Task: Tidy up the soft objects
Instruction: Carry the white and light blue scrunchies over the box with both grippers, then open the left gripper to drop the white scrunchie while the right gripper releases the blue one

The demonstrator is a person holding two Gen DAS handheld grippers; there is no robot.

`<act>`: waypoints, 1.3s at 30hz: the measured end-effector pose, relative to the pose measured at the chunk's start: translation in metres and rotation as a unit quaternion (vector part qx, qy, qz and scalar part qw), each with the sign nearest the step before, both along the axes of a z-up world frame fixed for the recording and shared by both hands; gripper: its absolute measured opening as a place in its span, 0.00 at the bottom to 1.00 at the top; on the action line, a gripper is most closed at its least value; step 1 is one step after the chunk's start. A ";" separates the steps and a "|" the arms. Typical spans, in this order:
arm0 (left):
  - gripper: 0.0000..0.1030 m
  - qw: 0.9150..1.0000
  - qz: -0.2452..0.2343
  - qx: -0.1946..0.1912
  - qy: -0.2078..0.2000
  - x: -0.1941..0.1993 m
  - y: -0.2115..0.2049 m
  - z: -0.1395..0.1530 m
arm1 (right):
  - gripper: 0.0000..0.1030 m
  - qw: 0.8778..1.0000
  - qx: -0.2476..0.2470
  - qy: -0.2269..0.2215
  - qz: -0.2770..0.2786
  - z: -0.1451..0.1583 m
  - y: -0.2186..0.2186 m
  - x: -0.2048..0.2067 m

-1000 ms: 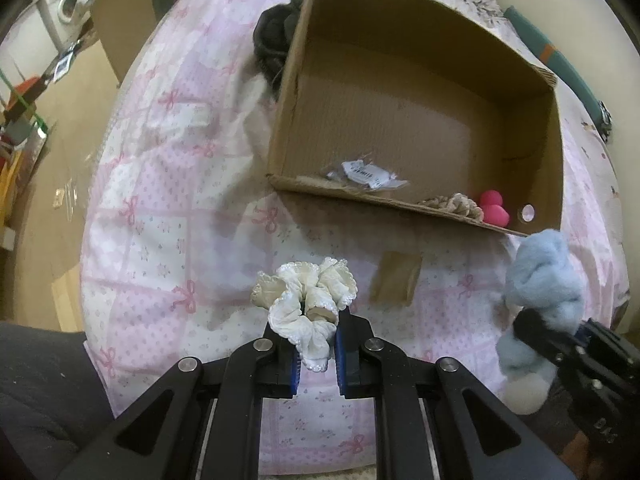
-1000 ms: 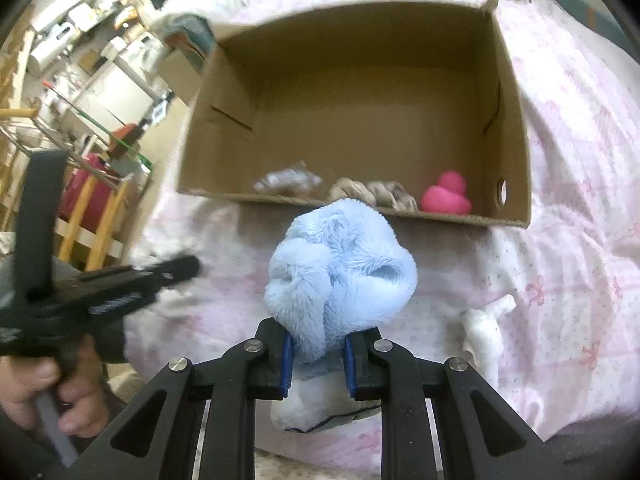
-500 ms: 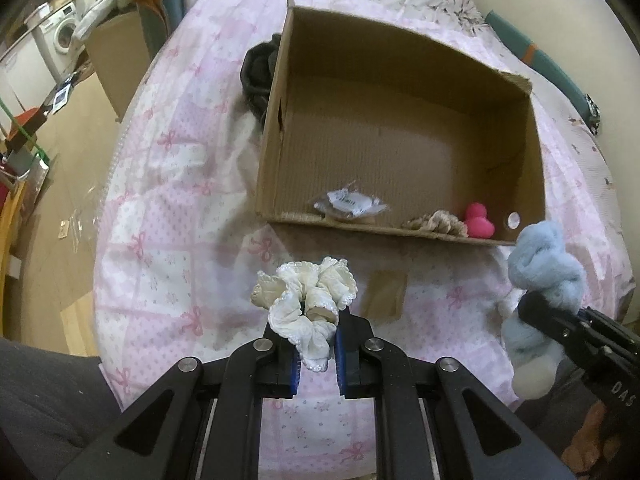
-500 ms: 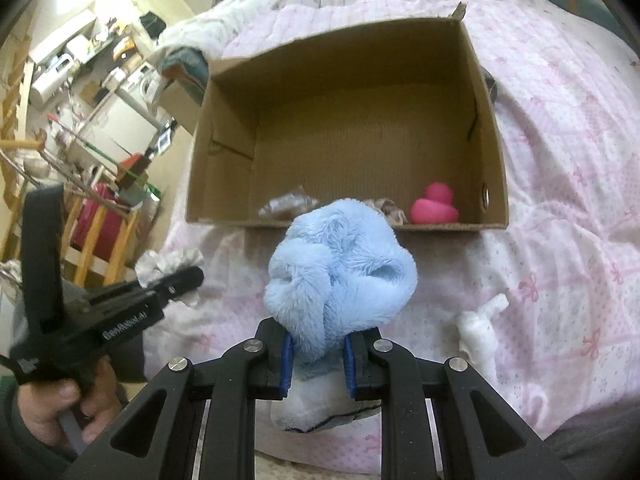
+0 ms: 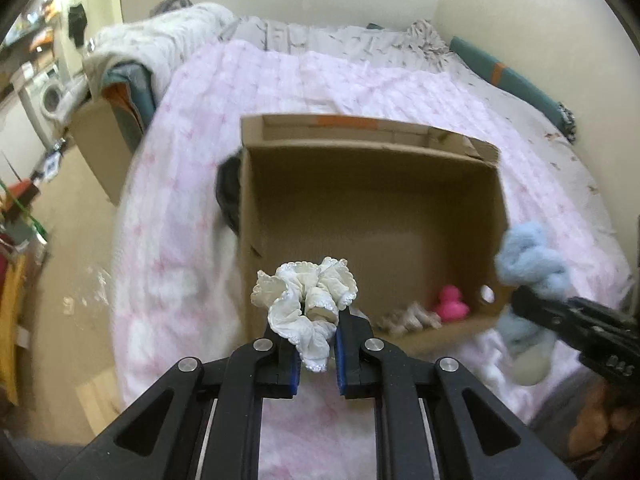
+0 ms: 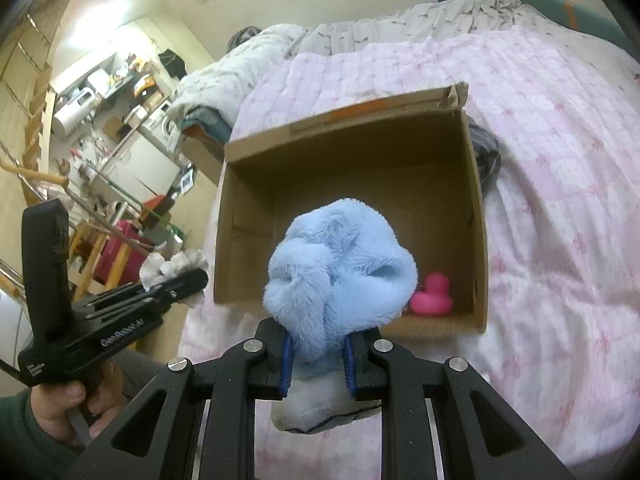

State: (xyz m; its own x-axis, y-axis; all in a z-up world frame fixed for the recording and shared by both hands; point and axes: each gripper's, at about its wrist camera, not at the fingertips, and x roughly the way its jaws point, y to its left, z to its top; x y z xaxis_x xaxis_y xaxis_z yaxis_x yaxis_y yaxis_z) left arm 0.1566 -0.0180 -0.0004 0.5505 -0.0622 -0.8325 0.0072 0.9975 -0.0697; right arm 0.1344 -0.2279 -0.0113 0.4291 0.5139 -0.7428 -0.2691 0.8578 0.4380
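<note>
Both tools loaded: left tool point(image 5: 316, 354) clamped on the white scrunchie point(image 5: 306, 304), right tool point(image 6: 317, 360) clamped on the blue plush point(image 6: 340, 276). Cardboard box point(image 5: 452, 152) sits on the bed point(image 5: 176, 240) straight ahead of both, open top up; left looks slightly nearer its near wall. Pink duck point(image 6: 434, 296) is in the near-right corner. Frames are motion-blurred, and the box floor behind the held items is hidden.
</note>
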 end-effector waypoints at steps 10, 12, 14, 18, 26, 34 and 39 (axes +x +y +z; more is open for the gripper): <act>0.12 0.999 -0.002 -0.028 -0.015 0.030 0.001 -0.022 | 0.21 0.999 0.001 -0.036 -0.020 -0.008 -0.009 0.031; 0.12 1.000 -0.001 -0.028 -0.007 0.030 0.000 -0.029 | 0.21 0.999 -0.012 -0.029 -0.028 -0.017 -0.009 0.034; 0.12 1.000 -0.007 -0.018 -0.009 0.028 -0.003 -0.031 | 0.21 0.999 -0.030 -0.023 -0.028 -0.025 -0.006 0.036; 0.12 1.000 -0.010 -0.004 -0.004 0.031 -0.006 -0.037 | 0.21 0.998 -0.050 -0.024 -0.019 -0.032 0.001 0.038; 0.12 0.999 0.022 -0.041 0.028 0.038 0.007 -0.048 | 0.22 0.998 -0.062 -0.013 -0.027 -0.040 0.002 0.044; 0.13 0.999 0.017 -0.039 -0.004 0.034 0.004 -0.035 | 0.22 0.998 -0.060 -0.010 -0.024 -0.042 0.003 0.046; 0.18 0.999 0.012 -0.033 0.007 0.035 -0.001 -0.039 | 0.22 0.997 -0.065 -0.010 -0.027 -0.043 0.003 0.046</act>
State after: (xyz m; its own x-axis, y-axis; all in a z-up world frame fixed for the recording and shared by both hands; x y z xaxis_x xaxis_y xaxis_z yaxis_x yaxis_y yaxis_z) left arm 0.1913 -0.0185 -0.0395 0.5405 -0.1037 -0.8349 -0.0188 0.9906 -0.1352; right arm 0.1809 -0.2247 -0.0547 0.4687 0.3892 -0.7930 -0.2293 0.9205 0.3163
